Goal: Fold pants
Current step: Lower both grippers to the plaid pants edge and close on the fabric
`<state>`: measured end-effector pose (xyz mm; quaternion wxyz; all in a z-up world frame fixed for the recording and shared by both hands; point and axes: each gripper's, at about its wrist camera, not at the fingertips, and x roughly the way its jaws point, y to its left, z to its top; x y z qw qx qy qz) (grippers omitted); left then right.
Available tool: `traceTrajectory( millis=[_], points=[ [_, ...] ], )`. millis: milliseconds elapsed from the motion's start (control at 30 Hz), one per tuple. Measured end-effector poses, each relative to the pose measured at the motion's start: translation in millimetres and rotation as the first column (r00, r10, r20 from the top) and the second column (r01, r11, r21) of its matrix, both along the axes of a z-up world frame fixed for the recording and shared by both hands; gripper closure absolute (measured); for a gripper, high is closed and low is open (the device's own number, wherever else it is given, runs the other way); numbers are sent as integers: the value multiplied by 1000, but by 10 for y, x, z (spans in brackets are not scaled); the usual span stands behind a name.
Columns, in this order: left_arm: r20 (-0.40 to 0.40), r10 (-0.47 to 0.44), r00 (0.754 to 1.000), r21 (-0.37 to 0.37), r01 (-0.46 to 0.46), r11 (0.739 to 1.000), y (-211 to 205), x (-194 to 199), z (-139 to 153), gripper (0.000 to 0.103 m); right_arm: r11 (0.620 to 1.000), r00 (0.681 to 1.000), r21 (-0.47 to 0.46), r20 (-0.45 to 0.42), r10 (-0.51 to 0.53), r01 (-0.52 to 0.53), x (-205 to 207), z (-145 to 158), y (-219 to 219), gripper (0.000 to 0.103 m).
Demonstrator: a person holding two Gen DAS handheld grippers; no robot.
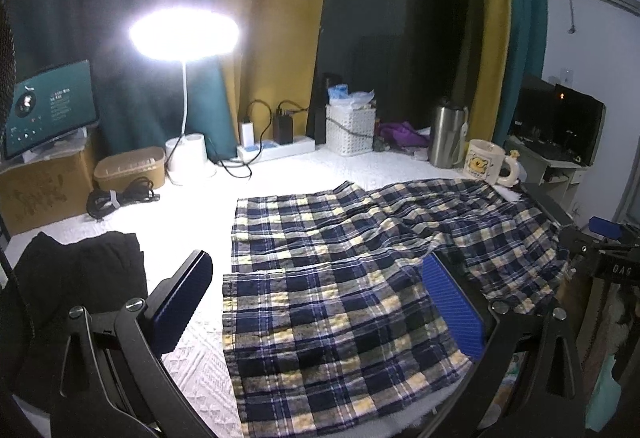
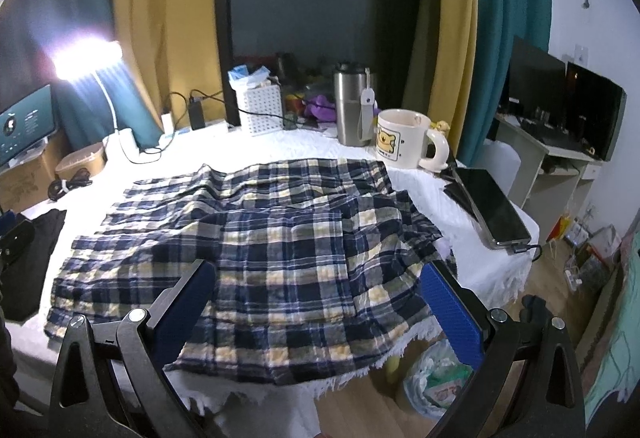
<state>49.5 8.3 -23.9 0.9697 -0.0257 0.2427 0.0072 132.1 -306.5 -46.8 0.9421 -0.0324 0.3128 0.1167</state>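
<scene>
The table point(image 2: 432, 194), covered in white cloth, carries the plaid pants point(image 2: 256, 234) spread flat across its centre. A mug point(image 2: 404, 144) stands behind them. Left gripper point(image 1: 320, 298) and right gripper point(image 2: 320, 302) hover above the pants, jaws wide apart, holding nothing.

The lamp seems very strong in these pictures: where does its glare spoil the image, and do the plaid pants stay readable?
Left wrist view: the ring lamp is blown out to pure white and washes the white tablecloth near it; the plaid pants stay sharp. Right wrist view: the lamp flares with a purple halo at the left edge; the pants read clearly; fisheye bends the curtains.
</scene>
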Motion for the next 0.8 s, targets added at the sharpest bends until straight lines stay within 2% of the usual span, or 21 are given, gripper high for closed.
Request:
traceTrajectory(
  millis=[367,500,633,800],
  points=[
    [-90,52,995,37,-48,998,160,624,-61,0,1000,997,-5,-71,-17,16,776,-68,10,0],
    [-129,54,990,-4,-55,998,268,859,-99,0,1000,995,-9,-92,-25,24,1036,-92,11,0],
    [-169,79,982,16,-78,997,437,1117,-152,0,999,994,-24,-103,-27,25,1281,-114,20,0],
    [-227,69,971,-16,-74,997,605,1472,-264,0,999,993,-37,-110,-33,29,1591,-141,40,0]
  ],
)
